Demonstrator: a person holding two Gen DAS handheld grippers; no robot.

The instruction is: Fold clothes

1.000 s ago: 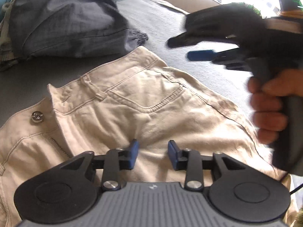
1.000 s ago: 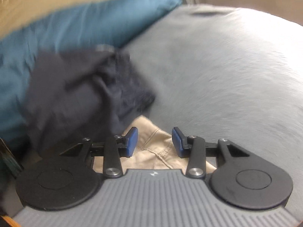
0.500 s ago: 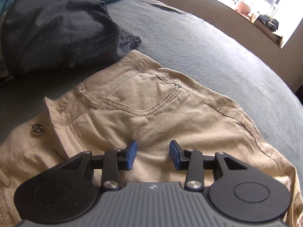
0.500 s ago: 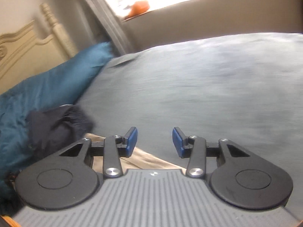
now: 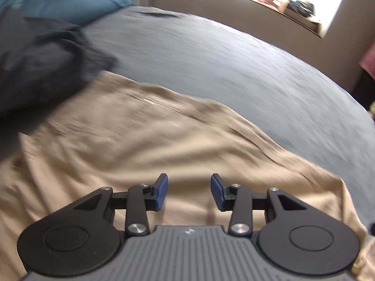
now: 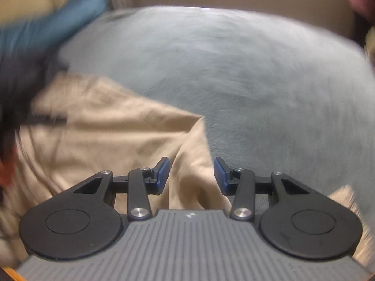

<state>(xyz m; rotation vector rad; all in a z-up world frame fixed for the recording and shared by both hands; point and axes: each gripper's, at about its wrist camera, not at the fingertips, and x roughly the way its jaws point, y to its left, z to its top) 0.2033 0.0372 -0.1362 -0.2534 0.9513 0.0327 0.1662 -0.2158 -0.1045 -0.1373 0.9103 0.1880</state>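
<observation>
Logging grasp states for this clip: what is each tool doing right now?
Left tool: open, empty, above the beige trousers.
Right tool: open, empty, over a trouser fold.

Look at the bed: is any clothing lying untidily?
Yes. The beige trousers lie rumpled and unfolded on the grey bedcover, and a dark garment sits bunched against their far edge, by the blue pillow.

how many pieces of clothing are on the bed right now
2. The beige trousers lie spread across the near part of the grey bed, below both open grippers. A dark garment is heaped at the far left, beside the blue pillow. More may lie outside the views.
</observation>
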